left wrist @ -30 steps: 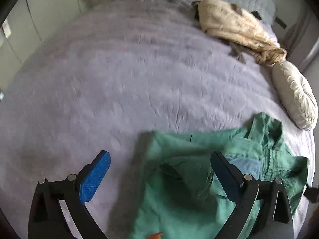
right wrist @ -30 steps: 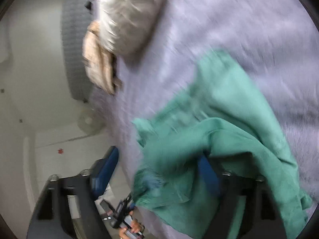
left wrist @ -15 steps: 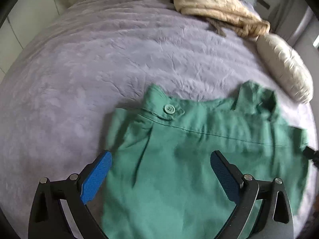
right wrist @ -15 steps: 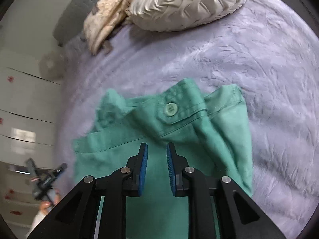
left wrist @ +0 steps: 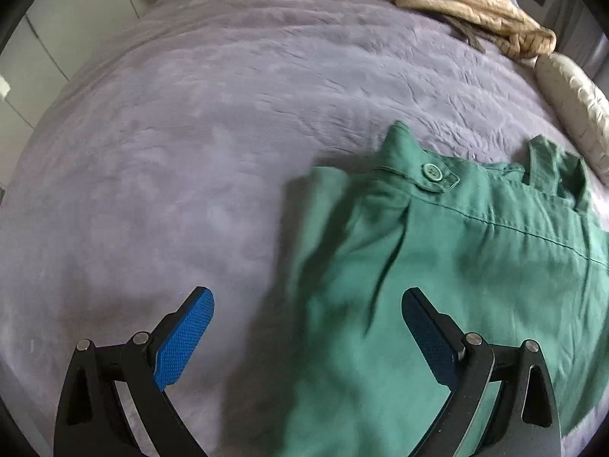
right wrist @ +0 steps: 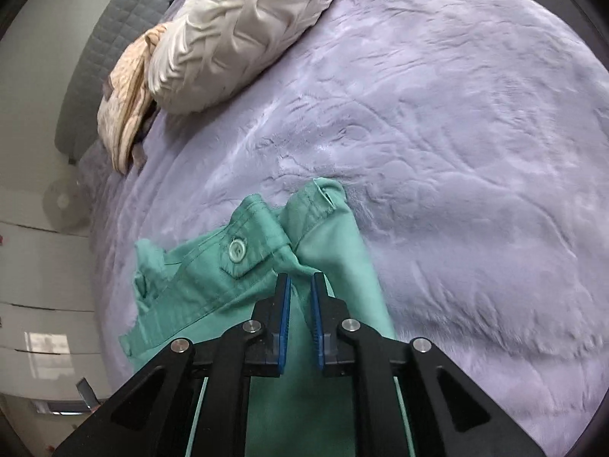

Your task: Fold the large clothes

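Garment: a green garment [left wrist: 449,285] lies spread on the bed, waistband end away from the cameras; in the left wrist view it fills the lower right, in the right wrist view [right wrist: 213,289] the lower middle.
Waistband: a pale green button [left wrist: 431,171] sits on a tab at the top edge, with a belt loop [left wrist: 553,171] further right; the right wrist view shows the same button [right wrist: 236,248] and a raised, folded corner of cloth [right wrist: 323,205] just beyond the fingertips.
Bed: a lilac plush cover [left wrist: 190,133] with shallow wrinkles carries everything; it fills most of the right wrist view too [right wrist: 475,152].
Left gripper: the left gripper [left wrist: 308,327] points steeply down over the garment's left edge.
Left fingers: the blue pads [left wrist: 184,342] stand wide apart, one over bare cover, the other over green cloth; nothing is pinched.
Right gripper: the right gripper [right wrist: 300,304] sits low over the cloth just below the waistband.
Right fingers: narrow and closing, with green cloth in the slim gap between the blue pads [right wrist: 283,320]; whether the pads already press on it cannot be told.
Pillow: a cream pleated cushion [right wrist: 236,30] lies near the head of the bed, seen at the right edge in the left wrist view [left wrist: 574,103].
Other cloth: a beige crumpled garment [left wrist: 464,3] rests beside the cushion [right wrist: 125,106].
Headboard: grey quilted panel [right wrist: 95,57] behind them.
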`<state>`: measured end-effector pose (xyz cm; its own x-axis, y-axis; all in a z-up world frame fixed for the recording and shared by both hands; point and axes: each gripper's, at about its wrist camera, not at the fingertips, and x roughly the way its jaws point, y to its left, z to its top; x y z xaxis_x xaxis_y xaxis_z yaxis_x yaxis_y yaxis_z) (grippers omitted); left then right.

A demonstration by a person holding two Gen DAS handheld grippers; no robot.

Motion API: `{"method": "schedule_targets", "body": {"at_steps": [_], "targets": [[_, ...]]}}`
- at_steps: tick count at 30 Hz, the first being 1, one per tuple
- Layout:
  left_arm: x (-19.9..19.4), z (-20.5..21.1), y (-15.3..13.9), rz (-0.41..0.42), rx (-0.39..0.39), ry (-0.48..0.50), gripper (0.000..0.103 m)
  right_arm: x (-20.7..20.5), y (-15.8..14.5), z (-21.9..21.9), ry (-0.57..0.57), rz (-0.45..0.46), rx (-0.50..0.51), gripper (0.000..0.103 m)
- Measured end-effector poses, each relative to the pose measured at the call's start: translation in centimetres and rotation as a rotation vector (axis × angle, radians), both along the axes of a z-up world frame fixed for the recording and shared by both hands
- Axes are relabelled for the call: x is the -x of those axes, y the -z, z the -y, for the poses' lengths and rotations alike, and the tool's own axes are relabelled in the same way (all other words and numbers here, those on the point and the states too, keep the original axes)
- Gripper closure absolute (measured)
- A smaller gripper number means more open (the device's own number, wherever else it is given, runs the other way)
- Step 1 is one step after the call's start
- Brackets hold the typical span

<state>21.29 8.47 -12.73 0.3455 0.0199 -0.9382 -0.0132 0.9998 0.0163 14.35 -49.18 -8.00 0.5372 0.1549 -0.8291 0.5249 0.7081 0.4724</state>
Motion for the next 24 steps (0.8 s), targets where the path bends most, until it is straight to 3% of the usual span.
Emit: {"method": "schedule_targets", "body": {"at_steps": [2, 4, 5, 6, 9, 11, 14, 16, 17, 19, 21, 22, 23, 24], "targets": [[1.1, -1.4, -0.4, -0.02, 0.047, 0.008, 0.003, 1.3, -1.1, -1.6, -0.049, 0.024, -0.027, 0.083], [2.6, -2.6, -0.6, -0.053, 0.121, 0.025, 0.003, 2.6, -1.6, -3.8, -0.109, 0.043, -0.067, 0.064], [3.3, -3.0, -0.5, -0.066, 0.154, 0.033, 0.003, 3.3, -1.8, -5.0, -0.136, 0.05, -0.082, 0.042], [4.0, -3.4, -0.3, -0.08, 0.184, 0.041, 0.003, 4.0, -1.8, -6.2, -0.168, 0.062, -0.1, 0.033], [6.9, -4.0, 0.1, -0.116, 0.233, 0.072, 0.003, 6.6, -0.8, -11.4, -0.288, 0.052, -0.206, 0.032], [8.1, -4.0, 0.7, -0.137, 0.251, 0.082, 0.003, 8.5, 1.5, -14.8, -0.333, 0.001, -0.317, 0.032], [9.4, -3.8, 1.8, -0.167, 0.274, 0.104, 0.005, 10.8, 5.4, -18.0, -0.309, -0.087, -0.411, 0.032], [9.7, -3.7, 2.3, -0.181, 0.283, 0.121, 0.027, 12.0, 7.5, -18.6, -0.241, -0.103, -0.446, 0.032], [9.7, -3.7, 2.5, -0.189, 0.29, 0.121, 0.032, 12.1, 8.1, -18.7, -0.212, -0.096, -0.458, 0.032], [9.3, -4.0, 3.2, -0.207, 0.336, 0.108, 0.072, 12.4, 9.1, -18.2, -0.097, -0.057, -0.481, 0.032], [8.6, -4.6, 3.5, -0.224, 0.381, 0.087, 0.092, 12.6, 9.4, -17.2, -0.02, -0.029, -0.497, 0.033], [8.8, -4.9, 3.2, -0.217, 0.407, 0.087, 0.093, 12.6, 9.4, -16.6, 0.023, -0.018, -0.502, 0.037], [9.0, -5.1, 2.6, -0.2, 0.42, 0.099, 0.095, 12.6, 9.4, -16.3, 0.047, -0.026, -0.499, 0.061], [9.4, -5.1, 1.9, -0.18, 0.426, 0.119, 0.095, 12.4, 9.2, -16.3, 0.051, -0.041, -0.491, 0.075]]}}
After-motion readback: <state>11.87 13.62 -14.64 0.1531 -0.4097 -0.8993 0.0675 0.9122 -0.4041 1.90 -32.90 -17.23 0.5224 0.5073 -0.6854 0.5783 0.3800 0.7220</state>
